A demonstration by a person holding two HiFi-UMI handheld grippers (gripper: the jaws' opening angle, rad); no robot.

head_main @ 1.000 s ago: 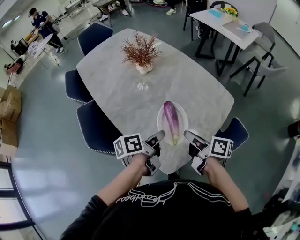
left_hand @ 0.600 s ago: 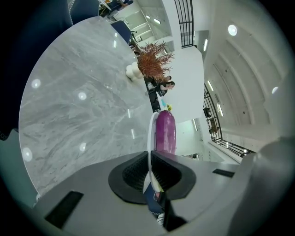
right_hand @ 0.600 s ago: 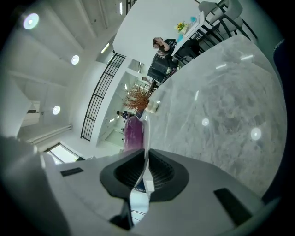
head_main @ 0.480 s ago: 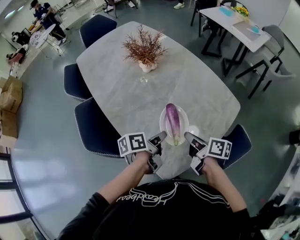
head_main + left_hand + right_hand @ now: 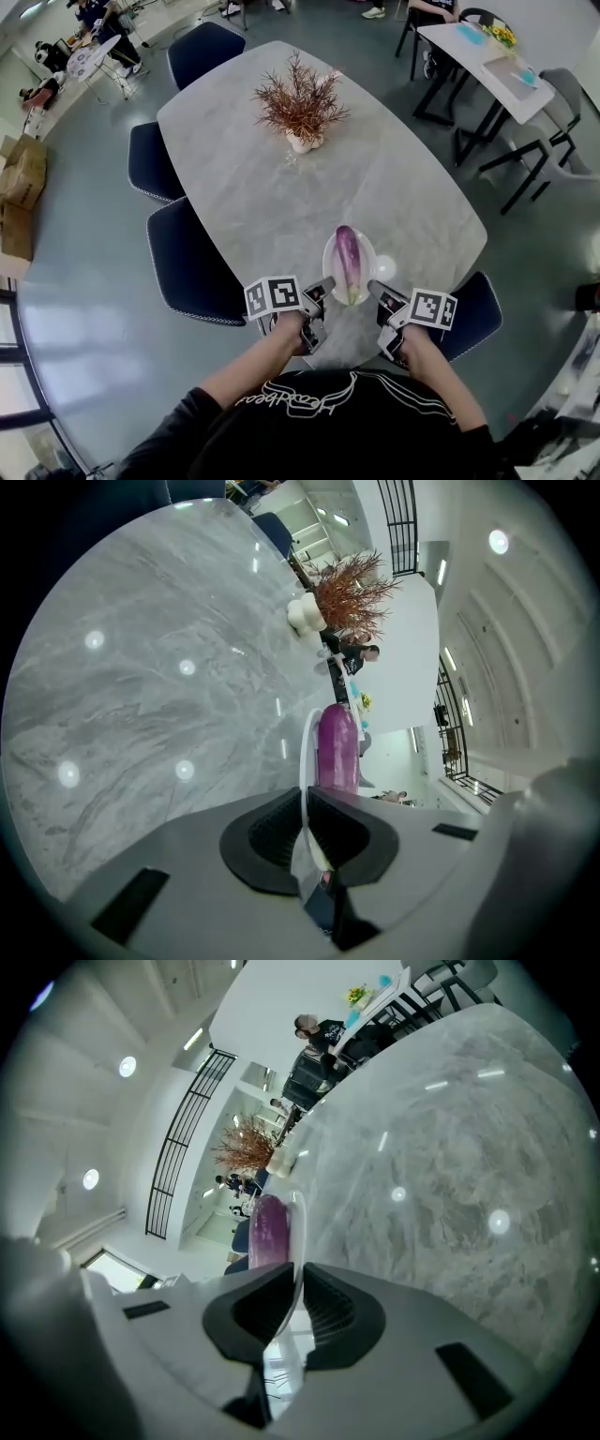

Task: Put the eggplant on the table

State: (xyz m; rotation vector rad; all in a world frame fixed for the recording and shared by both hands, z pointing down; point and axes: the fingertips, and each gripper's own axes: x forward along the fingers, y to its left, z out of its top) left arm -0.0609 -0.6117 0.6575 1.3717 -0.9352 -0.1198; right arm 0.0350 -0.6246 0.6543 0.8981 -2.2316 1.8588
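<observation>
— Jaws first: how do they stand?

— Both pairs are nearly together, each pinched on the thin white rim of the plate [image 5: 330, 263]. The left gripper [image 5: 324, 287] has the rim edge-on between its black ribbed pads [image 5: 272, 832]; the right gripper [image 5: 374, 288] shows the same on the opposite side of the rim.

— And the eggplant?

— The eggplant [image 5: 347, 262] lies lengthwise on that plate, purple, paler toward the near end, pointing away from the person. It sits between the two grippers and touches neither.

— Where is the plate on the desk?

— Over the near, narrow end of the grey marble desk [image 5: 262, 197], close to its edge. Whether it rests on the surface or is raised a little off it, I cannot tell.

— Anything else on there?

— A dried reddish-brown plant [image 5: 300, 98] in a small white vase [image 5: 302, 142], well apart, toward the far end. Dark blue chairs [image 5: 192, 267] stand along the desk's left side, and one more is tucked in behind the right gripper.
</observation>
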